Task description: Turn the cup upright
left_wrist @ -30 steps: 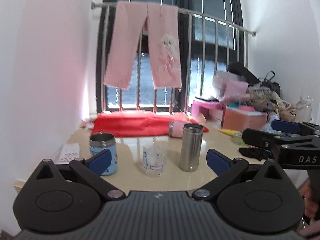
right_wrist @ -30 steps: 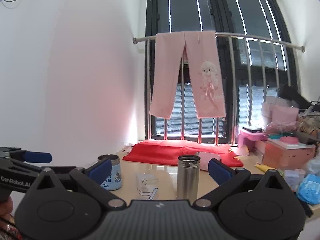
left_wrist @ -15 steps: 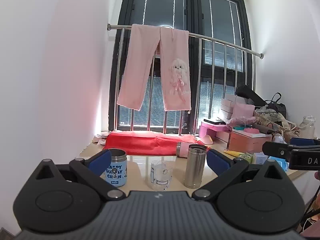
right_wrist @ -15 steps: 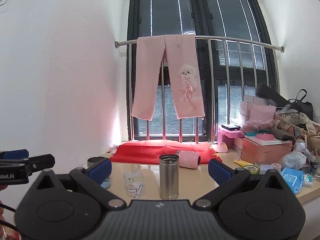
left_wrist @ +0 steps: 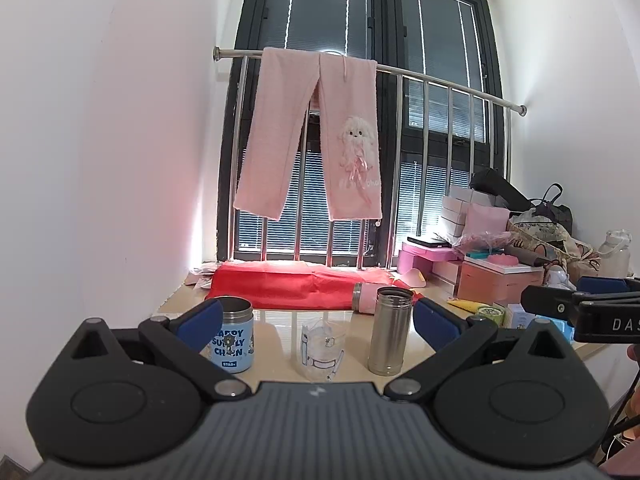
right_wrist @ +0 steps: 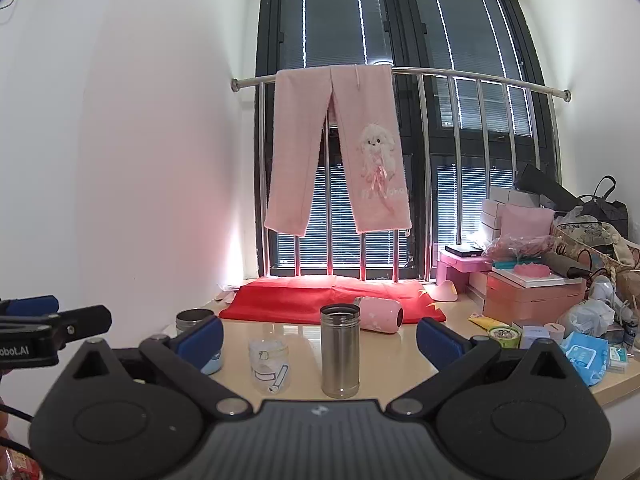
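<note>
Both hand-held grippers, left (left_wrist: 316, 318) and right (right_wrist: 319, 334), hover spread wide and empty before the tabletop (right_wrist: 400, 350). The pink cup (right_wrist: 380, 314) lies on its side behind the upright steel flask (right_wrist: 340, 351), against the red cloth (right_wrist: 304, 300).

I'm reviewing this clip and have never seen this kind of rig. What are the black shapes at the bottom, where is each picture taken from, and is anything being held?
No robot: a person carries a two-finger gripper in each hand, each with a forward-looking fisheye camera. The black shapes are the left gripper and the right gripper, both open and holding nothing.

On the table stand a blue printed tin, a clear glass cup and a steel flask. A pink bottle lies on its side by the red cloth.
</note>
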